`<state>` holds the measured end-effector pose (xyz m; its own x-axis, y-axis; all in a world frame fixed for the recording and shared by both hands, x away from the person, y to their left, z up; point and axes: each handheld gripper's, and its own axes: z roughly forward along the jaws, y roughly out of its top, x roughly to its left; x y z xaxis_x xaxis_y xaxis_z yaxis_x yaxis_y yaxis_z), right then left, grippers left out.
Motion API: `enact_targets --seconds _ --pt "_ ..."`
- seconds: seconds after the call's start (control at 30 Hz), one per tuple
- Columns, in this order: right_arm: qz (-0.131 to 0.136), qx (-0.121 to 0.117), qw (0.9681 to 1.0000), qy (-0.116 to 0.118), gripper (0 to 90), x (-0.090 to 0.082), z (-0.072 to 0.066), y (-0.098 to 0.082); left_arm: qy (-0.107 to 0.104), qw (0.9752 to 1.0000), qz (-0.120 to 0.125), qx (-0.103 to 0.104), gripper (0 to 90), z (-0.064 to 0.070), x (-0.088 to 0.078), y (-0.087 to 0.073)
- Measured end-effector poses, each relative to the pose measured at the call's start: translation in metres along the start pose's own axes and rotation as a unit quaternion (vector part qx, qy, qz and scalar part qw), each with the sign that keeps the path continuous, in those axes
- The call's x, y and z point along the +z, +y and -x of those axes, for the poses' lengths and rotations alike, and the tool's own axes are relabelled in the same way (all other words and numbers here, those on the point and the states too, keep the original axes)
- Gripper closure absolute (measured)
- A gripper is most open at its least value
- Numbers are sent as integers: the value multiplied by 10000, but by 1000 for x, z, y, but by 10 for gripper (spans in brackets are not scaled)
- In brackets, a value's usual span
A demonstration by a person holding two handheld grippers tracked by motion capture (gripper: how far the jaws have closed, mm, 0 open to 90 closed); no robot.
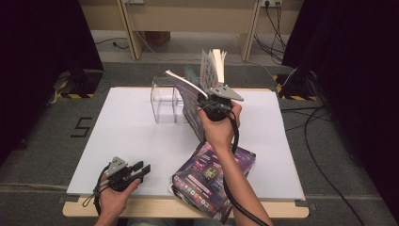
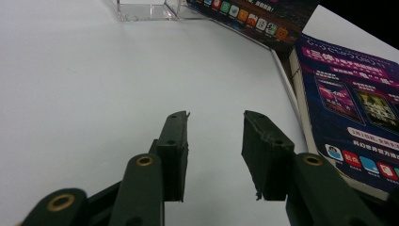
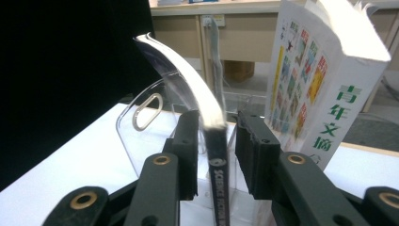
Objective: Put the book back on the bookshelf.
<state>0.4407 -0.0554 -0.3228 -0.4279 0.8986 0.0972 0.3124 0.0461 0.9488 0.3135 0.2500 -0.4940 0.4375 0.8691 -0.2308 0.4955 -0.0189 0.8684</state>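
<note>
Right claw (image 3: 215, 155) astride magazine (image 3: 217, 174) spine, seemingly clear.

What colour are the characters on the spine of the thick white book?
Green characters on the thick white book, best seen in the right gripper view.

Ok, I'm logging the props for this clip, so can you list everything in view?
Table top: one, white, centre.
Clear stand: one, transparent, far middle of the table.
Dark magazine: one, black spine, upright at the stand, between the right gripper's jaws, pads not pressing.
Thick book: one, white, upright beside it.
Purple magazines: stack, count unclear, lying at the near edge.
Curtains: black, both sides of the room.
Left gripper: black, open, empty, near left corner.
Right gripper: black, open, around the dark magazine.
</note>
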Motion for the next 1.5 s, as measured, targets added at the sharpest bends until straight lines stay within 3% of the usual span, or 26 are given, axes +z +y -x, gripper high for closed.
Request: enact_targets --seconds 0.2,0.33,0.47,0.57,0.73,0.97,1.2,1.5 --pt "-44 -4 10000 12 736 3 0 3 4 10000 -13 8 602 0 0 0" --pt "-227 100 9996 122 814 8 1 7 -1 10000 -22 10 602 0 0 0" --pt "-302 104 9995 54 845 9 2 11 2 10000 -16 11 602 0 0 0" --pt "-194 198 9996 68 847 10 1 11 7 10000 -5 1 602 -1 0 0" --pt "-32 71 10000 -45 847 13 -5 15 9 10000 -7 -15 603 -2 0 0" --pt "215 144 9996 -120 848 22 -8 25 20 10000 10 -31 603 -3 -1 0" --pt "382 94 9988 -290 848 36 -8 36 26 10000 9 -30 603 -5 -1 0" --pt "468 51 9979 -445 847 57 -5 36 17 10000 5 -24 605 -5 -1 0"
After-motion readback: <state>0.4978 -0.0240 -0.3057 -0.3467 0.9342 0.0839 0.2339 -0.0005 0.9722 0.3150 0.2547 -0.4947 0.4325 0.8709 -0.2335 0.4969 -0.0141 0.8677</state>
